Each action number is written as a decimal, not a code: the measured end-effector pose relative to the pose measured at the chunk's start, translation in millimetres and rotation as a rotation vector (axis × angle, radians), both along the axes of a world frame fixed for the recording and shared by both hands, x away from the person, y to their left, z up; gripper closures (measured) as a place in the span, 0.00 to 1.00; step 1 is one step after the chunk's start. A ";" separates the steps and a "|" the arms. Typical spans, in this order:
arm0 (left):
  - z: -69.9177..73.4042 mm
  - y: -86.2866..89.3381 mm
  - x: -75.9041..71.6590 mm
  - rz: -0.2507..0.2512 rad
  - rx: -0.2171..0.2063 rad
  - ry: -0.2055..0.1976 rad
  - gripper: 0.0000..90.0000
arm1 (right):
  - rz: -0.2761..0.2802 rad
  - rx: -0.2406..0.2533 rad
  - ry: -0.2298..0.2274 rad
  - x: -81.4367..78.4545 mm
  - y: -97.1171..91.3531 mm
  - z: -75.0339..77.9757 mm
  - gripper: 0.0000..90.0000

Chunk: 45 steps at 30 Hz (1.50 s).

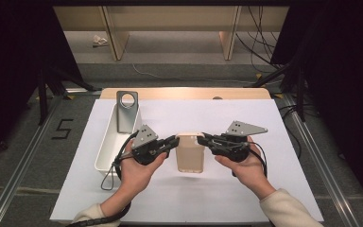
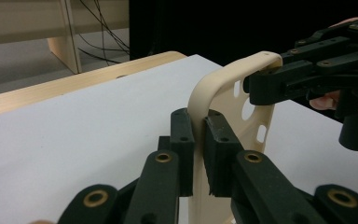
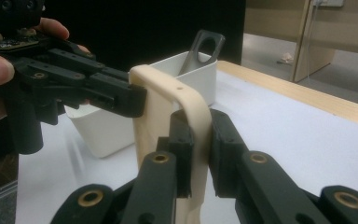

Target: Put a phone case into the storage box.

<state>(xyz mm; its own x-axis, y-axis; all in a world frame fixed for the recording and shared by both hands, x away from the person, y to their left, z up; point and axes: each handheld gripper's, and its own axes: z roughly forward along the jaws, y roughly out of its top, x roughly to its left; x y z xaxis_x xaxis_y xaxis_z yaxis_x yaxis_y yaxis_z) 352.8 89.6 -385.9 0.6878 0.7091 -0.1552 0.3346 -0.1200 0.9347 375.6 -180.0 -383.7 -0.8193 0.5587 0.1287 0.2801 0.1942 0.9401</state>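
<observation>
Taking the cream phone case (image 1: 190, 153) as the landmark, the white bin (image 1: 108, 142) lies well to its left on the bench (image 1: 264, 189), long and narrow, with its length running away from the person. A grey metal plate with a round hole (image 1: 126, 109) leans inside the bin's far end, farther from the person than the case.

Just left of the case, the left claw (image 1: 175, 141) reaches in from the person's left hand (image 1: 137, 170). In the left gripper view its two black jaws are pressed onto the case's side rim (image 2: 196, 140), one pad on each face of the thin wall, so it is pinching the case.

The case itself sits at the middle of the white sheet that covers the bench, held between both claws. Its far end is lifted, and its camera cutouts (image 2: 249, 109) show in the left gripper view.

Just right of the case, the right claw (image 1: 204, 139) comes in from the person's right hand (image 1: 246, 165). In the right gripper view its jaws are pinching the opposite rim of the case (image 3: 198, 140), near the rounded far corner. In the same view the left claw (image 3: 137, 100) grips the other rim beyond it, with the bin (image 3: 121, 126) behind.
</observation>
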 end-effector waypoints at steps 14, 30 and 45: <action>4.7 6.6 5.1 0.044 0.036 -0.026 0.93 | -0.050 -0.037 -0.036 1.2 1.9 -2.3 0.42; 16.1 26.5 12.8 0.089 0.028 -0.048 0.93 | -0.107 -0.045 -0.048 1.2 -19.1 -5.9 0.18; 39.3 62.8 20.9 0.147 -0.014 -0.082 0.93 | -0.159 -0.057 -0.039 -5.0 -48.1 -12.7 0.18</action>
<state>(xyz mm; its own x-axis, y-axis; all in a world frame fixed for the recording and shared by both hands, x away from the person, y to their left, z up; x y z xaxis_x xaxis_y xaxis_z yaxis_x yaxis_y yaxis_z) 373.6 152.5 -346.5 0.5874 0.8014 -0.1129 0.2699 -0.0625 0.9609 370.6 -228.1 -396.5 -0.7236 0.6873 0.0632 0.2755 0.2037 0.9395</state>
